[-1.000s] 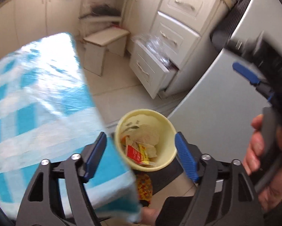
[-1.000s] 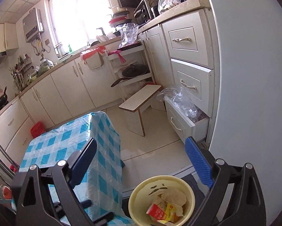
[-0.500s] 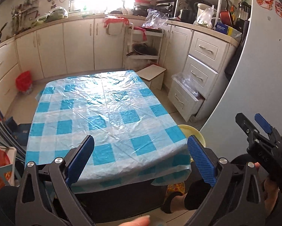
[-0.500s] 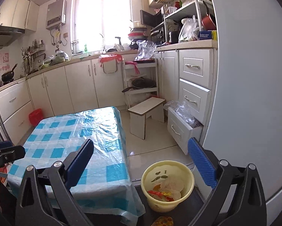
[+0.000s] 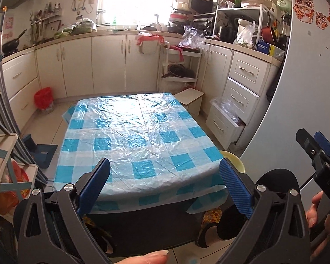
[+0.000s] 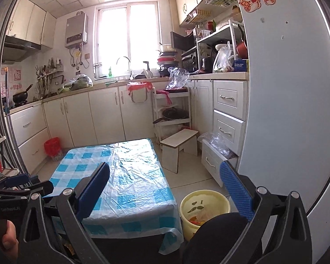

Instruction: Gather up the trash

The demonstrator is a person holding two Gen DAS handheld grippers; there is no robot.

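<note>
Where table hides, bin (image 6: 203, 206) shows wrappers.

A pale yellow plastic bucket (image 6: 204, 211) used as a trash bin is seen upright on the tiled floor, just beside the right edge of the table. A moustache print is visible on its inner wall. Crumpled wrappers (image 6: 198, 219), red, yellow and whitish, are piled at its bottom. In the left wrist view only a sliver of its rim (image 5: 233, 160) is seen past the table corner.
</note>
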